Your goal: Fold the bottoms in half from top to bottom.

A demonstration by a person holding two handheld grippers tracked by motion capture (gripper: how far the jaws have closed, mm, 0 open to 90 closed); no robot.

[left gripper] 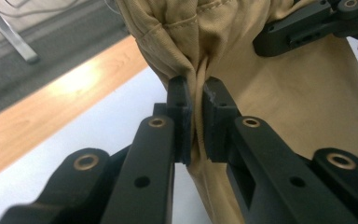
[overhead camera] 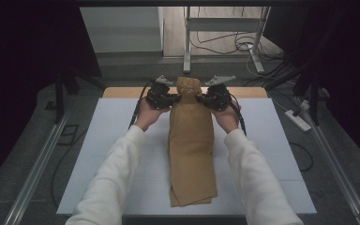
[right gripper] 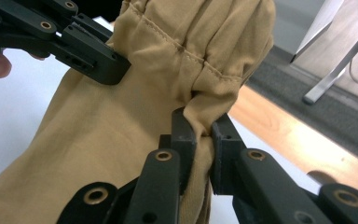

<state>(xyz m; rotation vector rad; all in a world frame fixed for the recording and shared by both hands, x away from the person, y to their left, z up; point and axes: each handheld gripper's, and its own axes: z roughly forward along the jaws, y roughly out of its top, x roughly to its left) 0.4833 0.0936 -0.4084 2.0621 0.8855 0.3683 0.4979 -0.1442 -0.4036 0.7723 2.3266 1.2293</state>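
- While the long tan cotton garment [overhead camera: 191, 140] lies folded lengthwise down the middle of the white counter [overhead camera: 98, 154], its gathered, stitched far end is raised off the surface.
- Left gripper [left gripper: 195, 105] is clamped on one side of that end.
- Right gripper [right gripper: 203, 128] pinches the other side.
- Judging by this, the lengthwise fold looks done; folding the raised end toward the person probably remains.
- No brand, label or writing is legible.

My tan trousers [overhead camera: 191, 145] lie lengthwise, folded narrow down the white tabletop [overhead camera: 112, 154], their gathered waistband end lifted and bunched at the far edge.
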